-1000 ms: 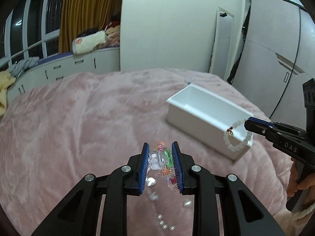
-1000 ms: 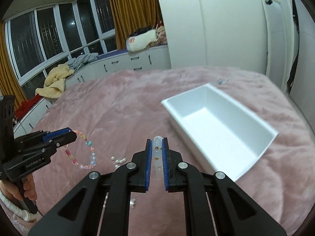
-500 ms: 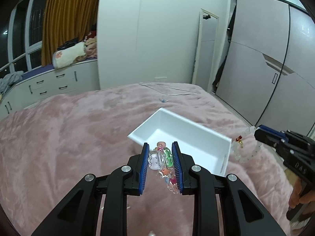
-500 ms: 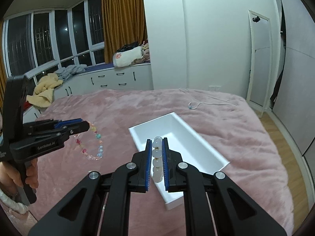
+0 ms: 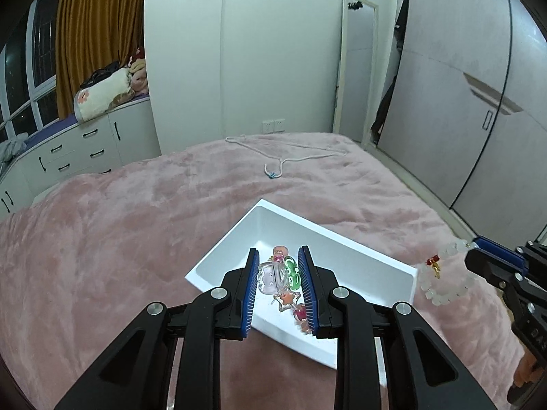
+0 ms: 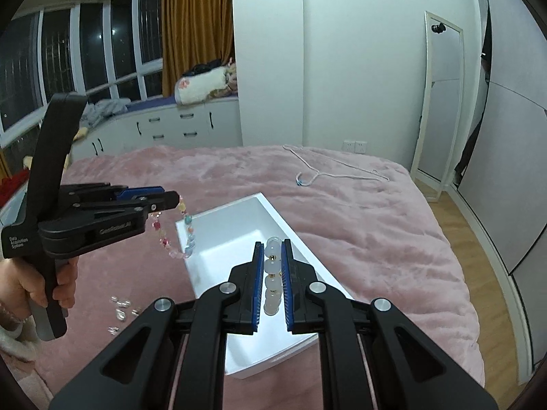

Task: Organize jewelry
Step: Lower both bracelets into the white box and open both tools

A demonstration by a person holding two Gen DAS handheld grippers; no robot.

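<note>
Black plastic on the left gripper (image 6: 179,202) reads "Data Acquisition System" (right wrist view only), its jaws clamped on a colourful bead bracelet (image 5: 285,282) over the empty white box (image 5: 345,253), while the right gripper (image 6: 272,276) pinches a white bead bracelet (image 6: 272,275) above the box's near end.

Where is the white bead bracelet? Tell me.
The white bead bracelet is clamped in the right gripper, hanging over the white box on the pink bedspread.
</note>
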